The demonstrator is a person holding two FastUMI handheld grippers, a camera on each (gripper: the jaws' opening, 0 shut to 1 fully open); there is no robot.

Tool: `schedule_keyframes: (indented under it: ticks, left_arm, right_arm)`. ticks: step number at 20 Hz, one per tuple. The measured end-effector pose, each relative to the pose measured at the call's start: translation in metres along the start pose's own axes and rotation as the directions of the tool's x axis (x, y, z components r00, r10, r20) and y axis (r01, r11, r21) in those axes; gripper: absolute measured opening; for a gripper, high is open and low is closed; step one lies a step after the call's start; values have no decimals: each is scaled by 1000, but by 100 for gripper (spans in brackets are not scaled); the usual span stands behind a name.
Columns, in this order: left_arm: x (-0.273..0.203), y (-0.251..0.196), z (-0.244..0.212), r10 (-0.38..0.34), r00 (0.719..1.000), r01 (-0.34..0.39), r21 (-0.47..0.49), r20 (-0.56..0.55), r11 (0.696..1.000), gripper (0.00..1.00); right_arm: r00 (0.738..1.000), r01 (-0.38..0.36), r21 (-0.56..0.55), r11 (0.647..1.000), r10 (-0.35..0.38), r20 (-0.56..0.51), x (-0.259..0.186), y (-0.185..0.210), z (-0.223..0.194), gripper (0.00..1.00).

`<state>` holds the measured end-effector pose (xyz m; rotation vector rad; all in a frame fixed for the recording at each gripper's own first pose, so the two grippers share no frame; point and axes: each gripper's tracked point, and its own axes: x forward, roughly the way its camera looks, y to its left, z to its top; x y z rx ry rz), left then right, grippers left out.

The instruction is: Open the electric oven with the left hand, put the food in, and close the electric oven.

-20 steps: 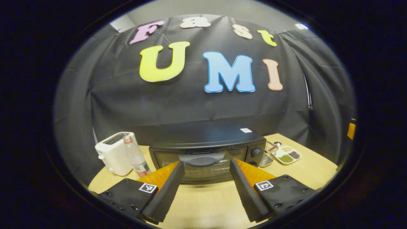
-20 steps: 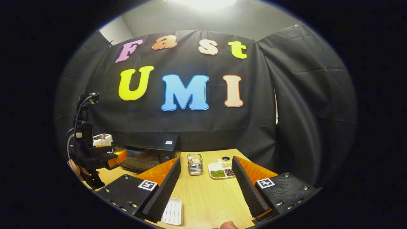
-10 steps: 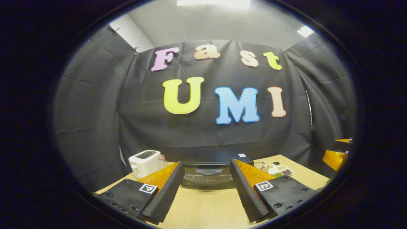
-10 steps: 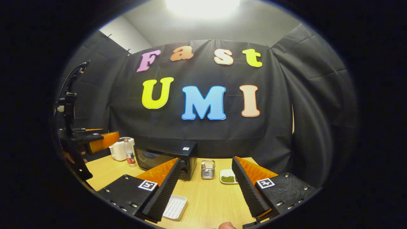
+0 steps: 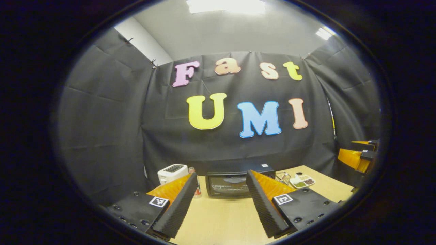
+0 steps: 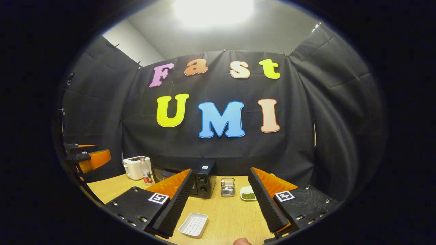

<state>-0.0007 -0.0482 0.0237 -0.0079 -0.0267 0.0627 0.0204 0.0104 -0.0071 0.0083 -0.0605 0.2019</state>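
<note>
1. Black cloth wall [image 5: 102,129] hangs ahead of the gripper and wraps round both sides.
2. A pale wood counter [image 6: 224,217] lies below.
3. A grey ceiling [image 5: 238,34] overhead carries a bright light panel [image 6: 214,10].

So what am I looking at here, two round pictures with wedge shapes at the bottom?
No robot here: a person carries a hand-held gripper in each hand, and each has its own camera. The left hand-held gripper is seen in the left gripper view, the right hand-held gripper in the right gripper view; the wedges are their fingers, open, holding nothing. On the pale wooden table stand a black electric oven with its door shut, a white toaster, a clear plastic bottle, a wire basket, a white divided dish and a white ridged tray.
</note>
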Motion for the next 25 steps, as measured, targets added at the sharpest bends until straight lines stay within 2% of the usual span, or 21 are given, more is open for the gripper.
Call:
schedule_keyframes:
  ticks: [2,4,5,6,9,14,18,21,22,23,25]
  left_arm:
    - [-4,7,0,10,1000,-10,-3,7,1000,100]
    - [-7,15,4,18,1000,-18,-4,26,1000,100]
    - [-8,18,4,19,999,-19,-2,28,1000,96]
    - [-7,20,3,15,1000,-15,0,27,1000,100]
    - [-4,26,1,10,1000,-10,2,25,1000,100]
    - [-4,44,-6,34,999,-33,-29,17,999,100]
    - [-5,58,-10,56,998,-56,-32,14,998,96]
    - [-4,69,-12,76,997,-75,-5,24,997,96]
    - [-3,71,-10,79,996,-79,0,28,997,100]
    - [-4,71,-9,78,996,-78,-3,31,997,96]
    - [-3,72,-8,81,996,-80,-12,36,997,100]
  right_arm:
    - [1000,0,-5,1000,0,1,-4,3,0,97]
    - [1000,3,-4,1000,-3,-12,-6,7,-4,98]
    - [1000,7,-3,1000,-7,-13,-8,8,-4,98]
    - [1000,15,3,1000,-15,-12,-8,9,-4,98]
    - [999,21,38,999,-20,-28,-10,15,-6,98]
    - [999,44,36,998,-44,-3,-4,19,6,98]
    - [999,52,36,998,-53,12,3,25,10,98]
    - [999,44,51,998,-44,11,6,30,9,97]
    - [999,41,52,998,-41,6,8,31,8,97]
    - [999,41,53,998,-42,3,9,31,9,97]
    - [999,47,53,998,-47,13,11,32,13,98]
